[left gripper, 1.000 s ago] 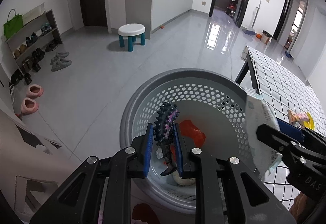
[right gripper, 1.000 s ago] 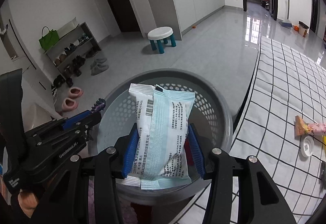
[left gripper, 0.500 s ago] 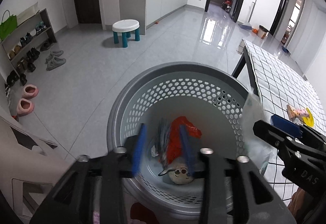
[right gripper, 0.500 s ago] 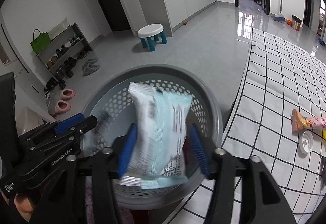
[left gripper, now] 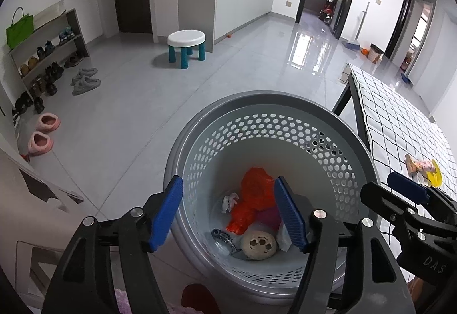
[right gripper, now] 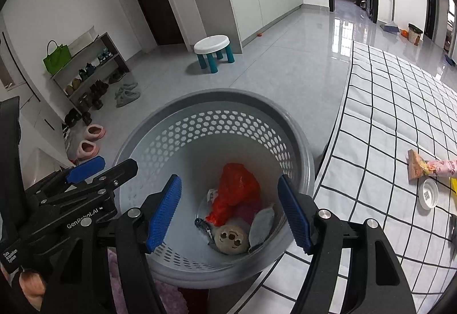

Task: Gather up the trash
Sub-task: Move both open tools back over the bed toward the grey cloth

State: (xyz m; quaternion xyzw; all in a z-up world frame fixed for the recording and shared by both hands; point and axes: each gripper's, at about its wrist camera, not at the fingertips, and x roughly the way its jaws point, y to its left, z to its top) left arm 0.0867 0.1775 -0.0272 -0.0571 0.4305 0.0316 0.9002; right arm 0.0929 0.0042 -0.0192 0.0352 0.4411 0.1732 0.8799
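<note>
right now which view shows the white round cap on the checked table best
The right wrist view: the white cap lies whole on the checked cloth, beside the pink wrapper. In the left wrist view the right gripper covers that spot, so the cap cannot be made out.

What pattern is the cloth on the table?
White with a black grid, on the tablecloth; clearest in the right wrist view.

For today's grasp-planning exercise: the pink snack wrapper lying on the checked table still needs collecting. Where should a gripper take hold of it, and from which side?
Grip the pink snack wrapper across its narrow width, near the middle of its length, coming down from above. It lies flat on the checked table, so a side approach finds no edge. Probably keep clear of the white lid just beside it.
</note>
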